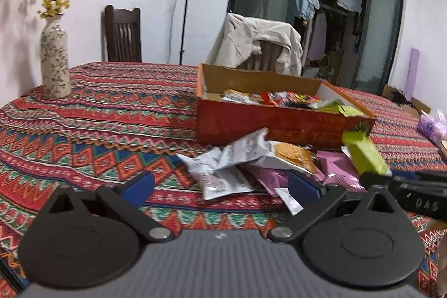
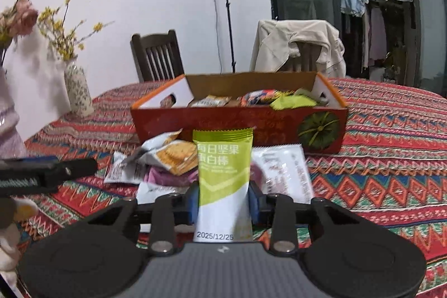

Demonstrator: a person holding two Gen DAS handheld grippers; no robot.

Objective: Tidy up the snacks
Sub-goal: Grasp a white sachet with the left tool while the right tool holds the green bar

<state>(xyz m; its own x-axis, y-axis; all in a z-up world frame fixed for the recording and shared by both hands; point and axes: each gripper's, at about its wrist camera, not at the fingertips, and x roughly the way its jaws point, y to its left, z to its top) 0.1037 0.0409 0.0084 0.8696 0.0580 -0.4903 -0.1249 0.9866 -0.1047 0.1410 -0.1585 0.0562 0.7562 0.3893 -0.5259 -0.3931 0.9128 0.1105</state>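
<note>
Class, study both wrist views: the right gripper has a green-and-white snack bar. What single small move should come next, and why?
Probably lift the snack bar and carry it forward over the red cardboard box. The right gripper is shut on the bar, which stands upright between the pads, and the box just beyond the loose snack pile is open and already holds packets.

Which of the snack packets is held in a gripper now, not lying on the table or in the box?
The green and white bar packet, clamped upright in the right gripper. The white, orange and pink packets lie on the tablecloth.
</note>
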